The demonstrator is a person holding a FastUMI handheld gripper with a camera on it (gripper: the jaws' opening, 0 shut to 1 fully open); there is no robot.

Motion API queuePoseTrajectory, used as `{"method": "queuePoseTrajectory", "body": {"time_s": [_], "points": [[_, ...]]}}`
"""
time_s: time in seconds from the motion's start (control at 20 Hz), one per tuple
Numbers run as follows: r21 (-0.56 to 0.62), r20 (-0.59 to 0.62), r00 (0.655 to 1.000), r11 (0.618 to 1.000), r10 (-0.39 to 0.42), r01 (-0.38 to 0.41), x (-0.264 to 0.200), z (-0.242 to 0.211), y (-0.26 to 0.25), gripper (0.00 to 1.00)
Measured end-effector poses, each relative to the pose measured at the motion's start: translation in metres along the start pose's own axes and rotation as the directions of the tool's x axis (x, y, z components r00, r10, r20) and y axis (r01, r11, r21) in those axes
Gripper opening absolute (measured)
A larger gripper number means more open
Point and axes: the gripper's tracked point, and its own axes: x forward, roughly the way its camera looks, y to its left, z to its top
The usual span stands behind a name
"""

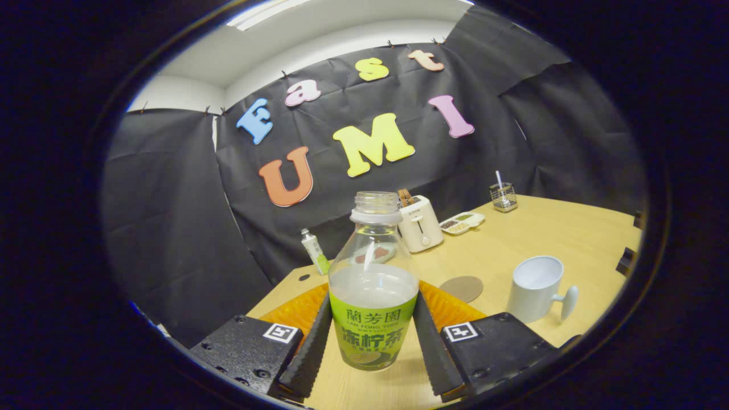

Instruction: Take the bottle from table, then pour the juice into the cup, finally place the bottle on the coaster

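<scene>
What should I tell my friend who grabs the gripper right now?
Gripper: jaws closed on the bottle, one on each side of its label. Bottle is uncapped, upright, partly full of juice; whether it has left the table is unclear.
Cup: beyond the jaws to the right, upright, looks empty.
Coaster: between bottle and cup, bare.
Done: bottle grasped.
Left: pour into the cup, then set the bottle on the coaster.

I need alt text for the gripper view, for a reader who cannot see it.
The gripper closes its two black ribbed fingers on an uncapped clear plastic bottle with a green label, upright and part full of pale juice, above the wooden table. Beyond stand a white handled cup, a round brown coaster and a cream toaster.
</scene>
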Motion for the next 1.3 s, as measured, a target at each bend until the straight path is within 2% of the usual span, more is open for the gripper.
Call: {"method": "queuePoseTrajectory", "body": {"time_s": [0.25,0.5,0.75,1.0,1.3], "points": [[0.179,-0.007,0.998,0.982,0.070,-0.067,-0.001,0.007,0.000,0.78],[0.366,0.004,0.994,0.925,0.105,-0.099,-0.001,0.011,-0.010,0.78],[0.536,0.032,0.992,0.835,0.126,-0.123,-0.001,0.018,-0.028,0.77],[0.641,0.052,0.990,0.755,0.134,-0.136,0.000,0.026,-0.040,0.77],[0.772,0.081,0.984,0.615,0.157,-0.162,0.000,0.033,-0.054,0.77]]}}
